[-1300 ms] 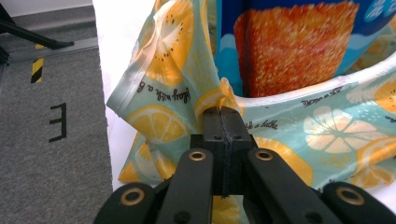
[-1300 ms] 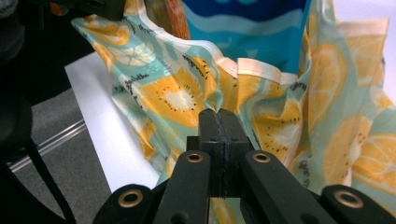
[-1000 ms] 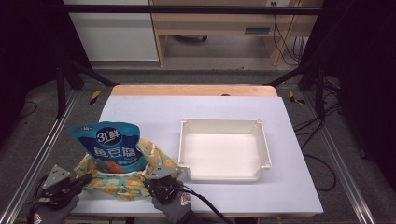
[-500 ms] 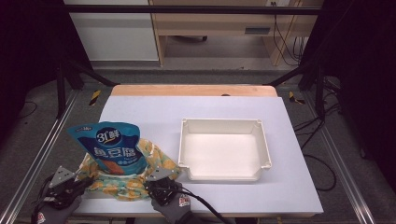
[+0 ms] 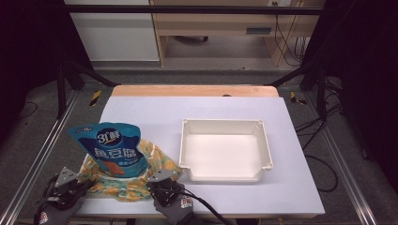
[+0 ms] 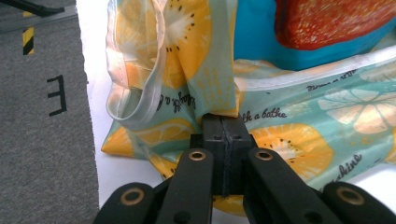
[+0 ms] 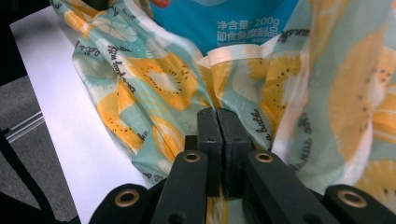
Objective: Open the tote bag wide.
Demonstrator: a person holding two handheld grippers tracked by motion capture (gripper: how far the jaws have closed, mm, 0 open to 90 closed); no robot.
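A fruit-print cloth bag (image 5: 126, 180) in teal and orange lies at the table's front left, with a blue snack pouch (image 5: 112, 147) standing up out of its mouth. My left gripper (image 5: 70, 187) is shut on the bag's left rim (image 6: 219, 100), jaws pressed together on the fabric. My right gripper (image 5: 164, 185) is shut on the bag's right rim (image 7: 219, 105). In the right gripper view the blue snack pouch (image 7: 224, 23) shows white print just behind the pinched edge. The pouch's red picture (image 6: 336, 21) fills the upper right of the left gripper view.
A white rectangular tray (image 5: 224, 149) stands to the right of the bag, nothing in it. The white table (image 5: 197, 110) ends close to both grippers at the front. Grey floor (image 6: 42, 116) with a black mark lies left of the table edge.
Both grippers have slid slightly toward the front edge, holding the bag's rims. The bag and pouch stay in nearly the same place.
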